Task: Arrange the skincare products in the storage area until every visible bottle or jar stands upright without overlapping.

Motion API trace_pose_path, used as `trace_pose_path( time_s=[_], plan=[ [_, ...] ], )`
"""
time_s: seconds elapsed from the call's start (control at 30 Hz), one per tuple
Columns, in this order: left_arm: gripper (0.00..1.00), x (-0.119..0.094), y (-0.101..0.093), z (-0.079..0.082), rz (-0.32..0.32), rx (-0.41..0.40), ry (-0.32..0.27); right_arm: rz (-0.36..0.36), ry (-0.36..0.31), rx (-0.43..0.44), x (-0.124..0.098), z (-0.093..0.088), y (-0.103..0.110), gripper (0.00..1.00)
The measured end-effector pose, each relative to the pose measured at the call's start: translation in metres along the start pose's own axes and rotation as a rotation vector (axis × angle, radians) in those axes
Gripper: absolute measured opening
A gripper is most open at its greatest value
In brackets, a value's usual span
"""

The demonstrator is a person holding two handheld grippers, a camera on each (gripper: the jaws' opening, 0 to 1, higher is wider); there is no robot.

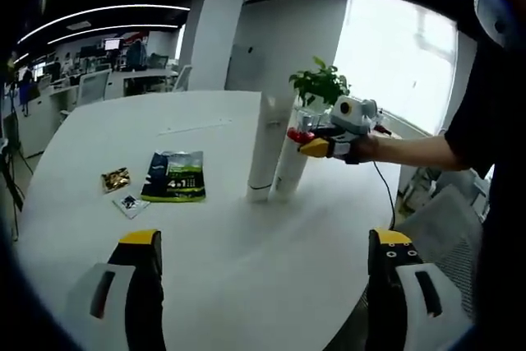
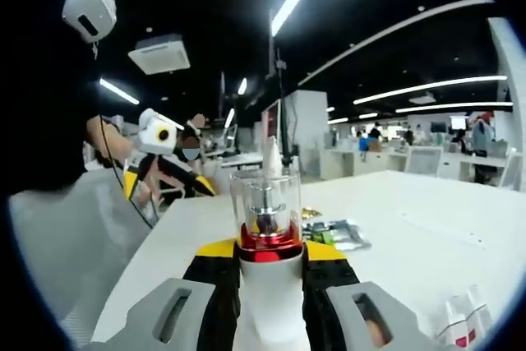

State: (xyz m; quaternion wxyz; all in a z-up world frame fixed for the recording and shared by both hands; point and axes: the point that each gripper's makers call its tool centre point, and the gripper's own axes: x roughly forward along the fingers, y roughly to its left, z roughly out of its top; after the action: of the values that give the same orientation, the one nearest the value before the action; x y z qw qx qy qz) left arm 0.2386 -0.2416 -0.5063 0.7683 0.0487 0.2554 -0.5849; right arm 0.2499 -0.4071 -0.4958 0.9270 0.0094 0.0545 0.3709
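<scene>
Right gripper [image 2: 271, 273] is pinching the white pump bottle [image 2: 267, 285] upright beside the tall white tube [image 1: 267, 150]; should be lowering straight down, clear at its 3 o'clock. Left gripper [image 1: 263, 265] is hanging spread, empty

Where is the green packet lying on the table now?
In the left gripper view, the green packet lies flat on the white table, left of the two tall white bottles and right of a small gold sachet.
</scene>
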Motion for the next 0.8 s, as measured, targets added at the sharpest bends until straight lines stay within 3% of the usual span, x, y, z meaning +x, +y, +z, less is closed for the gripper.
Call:
trace_pose_path(
  time_s=[0.5, 0.67, 0.8],
  plan=[
    [0.96, 0.006, -0.001, -0.006, -0.014, -0.009, 0.013, 0.009, 0.025, 0.024, 0.0, -0.001, 0.0, 0.22],
    [0.96, 0.007, -0.001, -0.006, -0.017, -0.009, 0.016, 0.001, 0.097, -0.006, -0.002, -0.009, 0.003, 0.32],
    [0.95, 0.009, -0.003, -0.005, -0.021, -0.011, 0.015, -0.012, 0.156, 0.007, -0.006, -0.027, 0.003, 0.3]
  ],
)
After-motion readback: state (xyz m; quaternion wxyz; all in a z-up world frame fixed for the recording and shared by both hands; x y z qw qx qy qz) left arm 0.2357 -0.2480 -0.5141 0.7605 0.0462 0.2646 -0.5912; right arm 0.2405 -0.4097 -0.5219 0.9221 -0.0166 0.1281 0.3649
